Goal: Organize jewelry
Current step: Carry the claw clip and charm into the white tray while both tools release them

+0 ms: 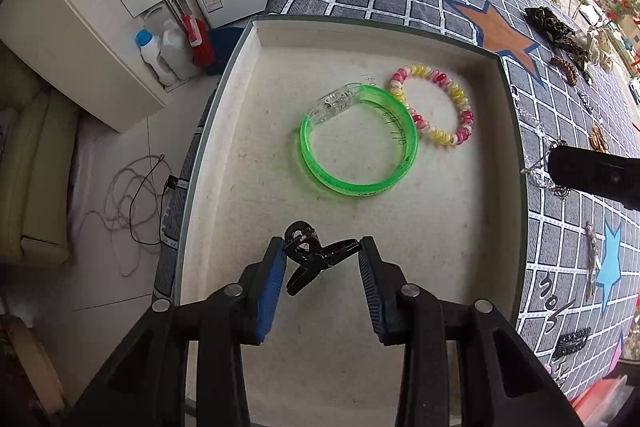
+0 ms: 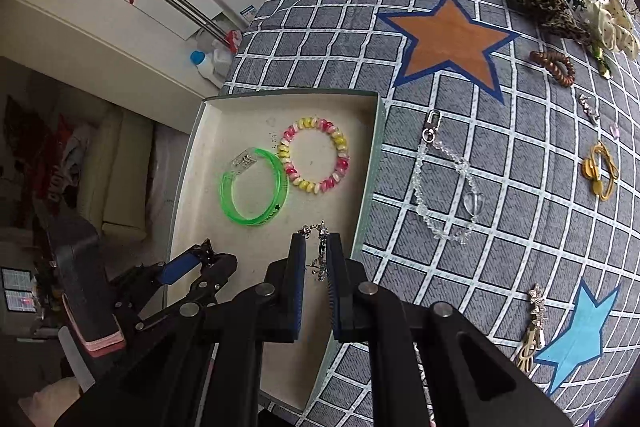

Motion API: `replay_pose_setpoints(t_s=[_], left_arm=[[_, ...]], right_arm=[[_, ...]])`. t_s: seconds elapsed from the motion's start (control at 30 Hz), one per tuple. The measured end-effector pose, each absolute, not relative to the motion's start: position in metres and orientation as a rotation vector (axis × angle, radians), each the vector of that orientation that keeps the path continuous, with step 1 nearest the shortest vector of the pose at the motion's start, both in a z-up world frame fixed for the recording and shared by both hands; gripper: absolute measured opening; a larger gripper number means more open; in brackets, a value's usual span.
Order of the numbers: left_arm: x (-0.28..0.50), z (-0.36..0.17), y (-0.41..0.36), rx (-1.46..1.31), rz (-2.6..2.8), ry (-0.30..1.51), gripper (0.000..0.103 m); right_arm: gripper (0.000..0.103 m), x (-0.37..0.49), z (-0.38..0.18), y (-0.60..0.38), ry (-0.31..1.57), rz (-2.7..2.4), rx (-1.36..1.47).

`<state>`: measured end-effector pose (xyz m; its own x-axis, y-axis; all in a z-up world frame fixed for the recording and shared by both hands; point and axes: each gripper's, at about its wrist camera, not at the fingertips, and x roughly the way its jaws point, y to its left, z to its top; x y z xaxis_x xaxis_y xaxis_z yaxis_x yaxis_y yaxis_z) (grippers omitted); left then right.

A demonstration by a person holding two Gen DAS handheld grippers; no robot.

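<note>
Looking down into the shallow cream-lined cardboard box tray (image 1: 256, 75), you've got your left gripper (image 1: 323, 255) hanging over its near end with the jaws clenched on a small black plastic claw hair clip (image 1: 310, 259); the blue pads press on it from both sides. Your right gripper (image 2: 316, 259) sits over the tray's right side, jaws squeezed nearly together on a thin silvery metal chain piece (image 2: 320, 247) that dangles between them and pokes out past the tips.

Already lying in the tray: a translucent neon-green plastic bangle with a clear clasp (image 1: 358, 143), and just beside it, touching its edge, a pink-and-yellow spiral coil bracelet (image 1: 434, 105).

The tray rests on a bench covered with a grey checked cloth with star prints (image 2: 460, 187). Loose on the cloth to the right of the tray are a clear crystal bead chain with a heart pendant and metal clasp (image 2: 444, 183), a brown coiled hair tie (image 2: 554, 67), a yellow elastic hair tie (image 2: 598, 175), a leopard-print fabric scrunchie (image 2: 544, 5) and a cream dotted bow (image 2: 612, 25).
</note>
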<state>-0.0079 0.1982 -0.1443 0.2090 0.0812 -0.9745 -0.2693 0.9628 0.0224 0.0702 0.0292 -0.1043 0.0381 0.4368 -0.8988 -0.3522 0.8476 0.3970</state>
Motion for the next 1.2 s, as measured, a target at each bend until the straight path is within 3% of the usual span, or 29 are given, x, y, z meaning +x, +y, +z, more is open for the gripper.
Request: replay_pose_setpoints(t_s=[0.47,0.87,1.07,1.13,1.2], left_arm=[[0.017,-0.163,0.21,-0.168,0.257,1.325,0.044],[0.048,-0.164,0.225,-0.155,0.28,1.298,0.045],[0.044,-0.163,0.223,-0.131,0.281,1.315,0.05],[0.042,-0.162,0.222,-0.129,0.282,1.321,0.05],[0.039,-0.161,0.22,-0.126,0.284,1.323,0.05]], right_arm=[[0.011,0.081,-0.164,0.073,1.518,0.6,-0.018],[0.011,0.109,-0.167,0.081,1.481,0.561,-0.021],[0.012,0.107,-0.167,0.081,1.485,0.566,-0.023],[0.017,0.11,-0.167,0.083,1.494,0.566,-0.014],[0.035,0.11,-0.164,0.08,1.492,0.564,-0.007]])
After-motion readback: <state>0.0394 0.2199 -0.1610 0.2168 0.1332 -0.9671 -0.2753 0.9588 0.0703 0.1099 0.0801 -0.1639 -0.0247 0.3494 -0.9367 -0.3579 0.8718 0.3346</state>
